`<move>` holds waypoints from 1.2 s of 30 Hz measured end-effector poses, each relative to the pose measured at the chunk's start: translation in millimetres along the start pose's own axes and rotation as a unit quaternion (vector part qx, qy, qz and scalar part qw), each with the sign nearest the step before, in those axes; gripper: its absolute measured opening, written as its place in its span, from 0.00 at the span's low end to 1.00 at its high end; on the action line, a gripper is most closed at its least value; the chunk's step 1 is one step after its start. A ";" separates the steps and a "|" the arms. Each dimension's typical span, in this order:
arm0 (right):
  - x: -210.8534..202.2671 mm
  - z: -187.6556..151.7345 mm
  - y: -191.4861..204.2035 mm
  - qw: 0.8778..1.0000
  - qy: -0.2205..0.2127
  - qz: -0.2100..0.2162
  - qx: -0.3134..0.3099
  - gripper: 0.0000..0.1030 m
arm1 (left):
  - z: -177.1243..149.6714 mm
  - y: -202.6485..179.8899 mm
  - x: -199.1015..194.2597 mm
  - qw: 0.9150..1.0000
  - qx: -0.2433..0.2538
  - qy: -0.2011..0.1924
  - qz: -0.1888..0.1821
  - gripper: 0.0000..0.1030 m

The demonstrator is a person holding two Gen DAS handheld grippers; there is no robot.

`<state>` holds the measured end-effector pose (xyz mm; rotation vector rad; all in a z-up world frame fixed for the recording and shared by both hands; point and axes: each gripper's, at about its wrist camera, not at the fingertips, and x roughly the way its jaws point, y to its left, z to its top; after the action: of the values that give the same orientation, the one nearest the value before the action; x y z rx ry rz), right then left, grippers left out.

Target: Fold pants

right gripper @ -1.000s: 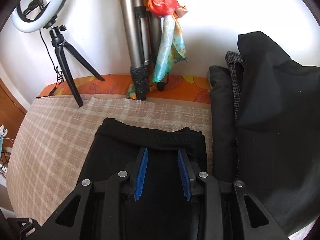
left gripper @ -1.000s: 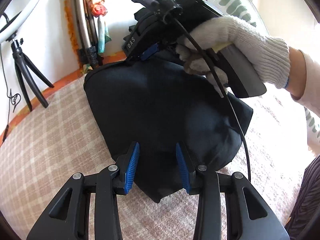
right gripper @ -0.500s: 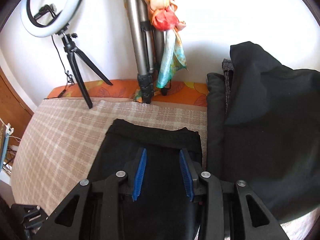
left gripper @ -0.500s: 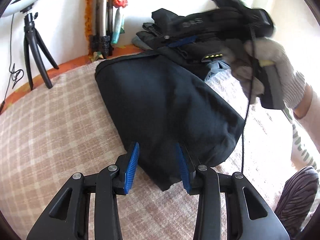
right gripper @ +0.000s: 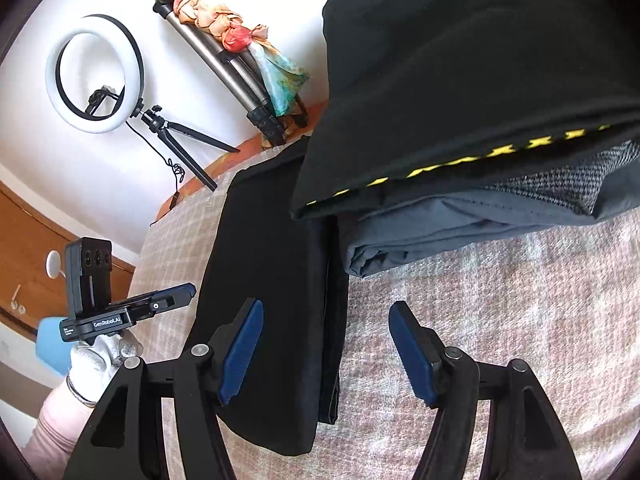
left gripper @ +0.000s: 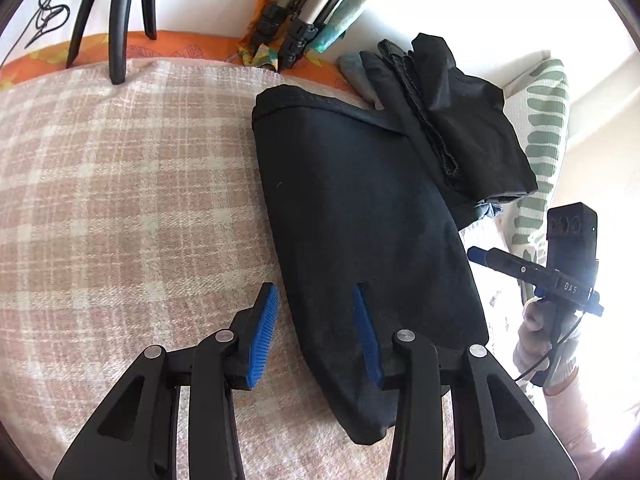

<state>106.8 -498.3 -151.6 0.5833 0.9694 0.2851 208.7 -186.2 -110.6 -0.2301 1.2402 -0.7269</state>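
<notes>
The folded black pants [left gripper: 360, 216] lie flat on the checked blanket [left gripper: 120, 208], a long narrow bundle. In the right wrist view the pants [right gripper: 272, 280] run from the wall side toward me. My left gripper [left gripper: 316, 332] is open over the pants' near left edge, holding nothing. My right gripper [right gripper: 326, 354] is open wide over the pants' right edge and the blanket [right gripper: 500, 300], holding nothing. The right gripper also shows in the left wrist view [left gripper: 532, 272], off the pants' right side. The left gripper shows in the right wrist view [right gripper: 160, 300].
A stack of folded dark clothes [left gripper: 452, 120] lies beside the pants at the right; it fills the upper right of the right wrist view [right gripper: 480, 100]. A ring light on a small tripod [right gripper: 96, 80] and a larger tripod [right gripper: 240, 80] stand by the wall. A striped pillow [left gripper: 540, 120] is at the right.
The right gripper swung off the pants to their right side and opened wider. The left gripper shifted left along the pants' near end. The pants stay flat.
</notes>
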 end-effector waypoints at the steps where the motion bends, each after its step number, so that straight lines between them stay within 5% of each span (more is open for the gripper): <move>1: 5.2 -0.4 -3.6 1.000 0.003 0.011 0.007 0.67 | 0.9 1.6 4.4 1.000 -0.005 0.004 -0.002 0.36; 6: 29.1 -0.3 -12.0 0.999 0.015 0.035 0.020 0.67 | 5.0 6.0 18.1 1.000 -0.018 0.012 -0.020 0.36; 14: 44.1 1.1 -11.8 0.996 -0.023 0.082 0.028 0.67 | 12.5 1.1 33.0 0.999 -0.009 0.000 -0.042 0.36; 16: 52.0 0.0 -4.6 0.996 -0.010 0.085 0.016 0.54 | 14.3 -0.5 35.3 0.999 -0.008 -0.004 -0.044 0.36; 22: 59.3 -4.0 8.9 0.999 -0.019 0.048 -0.001 0.26 | 11.8 -21.3 40.6 0.999 0.044 -0.024 0.000 0.35; 29: 47.4 -7.6 33.7 0.998 -0.036 -0.009 -0.040 0.18 | 7.3 -34.0 30.6 0.995 0.076 -0.050 0.035 0.14; 36: 23.0 -18.4 71.7 0.990 -0.061 -0.061 -0.113 0.15 | -4.0 -57.5 9.7 0.988 0.119 -0.075 0.066 0.11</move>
<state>105.9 -422.8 -133.5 0.3297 0.8382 0.2434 184.8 -234.8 -88.8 -0.0054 1.0051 -0.7233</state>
